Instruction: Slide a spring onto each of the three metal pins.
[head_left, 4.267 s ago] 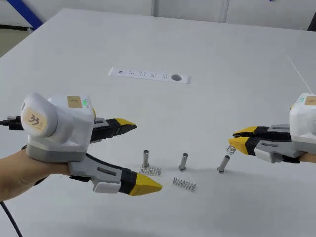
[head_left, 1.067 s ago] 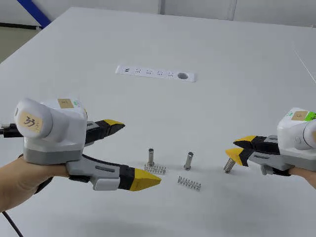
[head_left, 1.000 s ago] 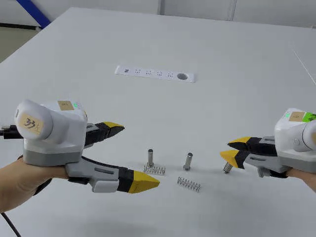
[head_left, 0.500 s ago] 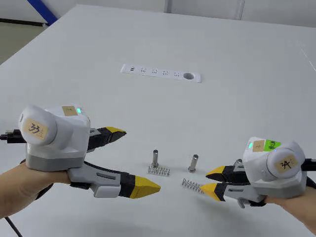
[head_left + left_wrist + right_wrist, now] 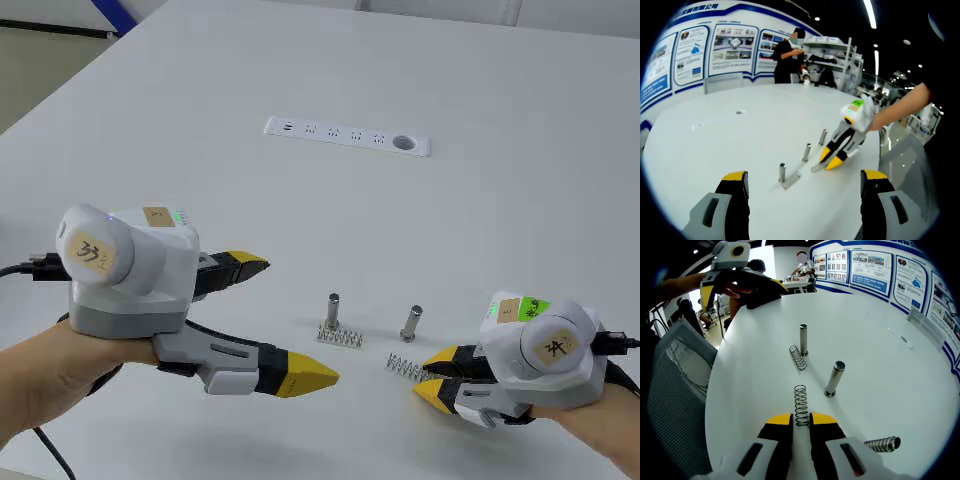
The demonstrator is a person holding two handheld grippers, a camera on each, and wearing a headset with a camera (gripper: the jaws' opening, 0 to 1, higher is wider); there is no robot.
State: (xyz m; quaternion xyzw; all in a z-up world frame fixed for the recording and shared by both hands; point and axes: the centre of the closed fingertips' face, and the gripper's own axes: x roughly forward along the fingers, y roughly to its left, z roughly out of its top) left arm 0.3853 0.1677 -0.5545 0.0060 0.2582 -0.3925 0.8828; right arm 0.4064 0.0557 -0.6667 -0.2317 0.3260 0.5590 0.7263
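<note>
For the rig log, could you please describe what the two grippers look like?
Both have white-and-grey housings and yellow-tipped black jaws. The left gripper bears a round tan sticker marked 33 and trails a black cable; the right gripper has a similar handwritten tag and a green label.

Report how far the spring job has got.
Done: the sprung pin beside the right gripper wears a spring. In hand: that gripper's jaws straddle the near end of the near spring lying on the table; a firm grip cannot be confirmed. Left: the near bare pin and far bare pin stand upright, the far spring beside the latter. The left gripper hangs open.
</note>
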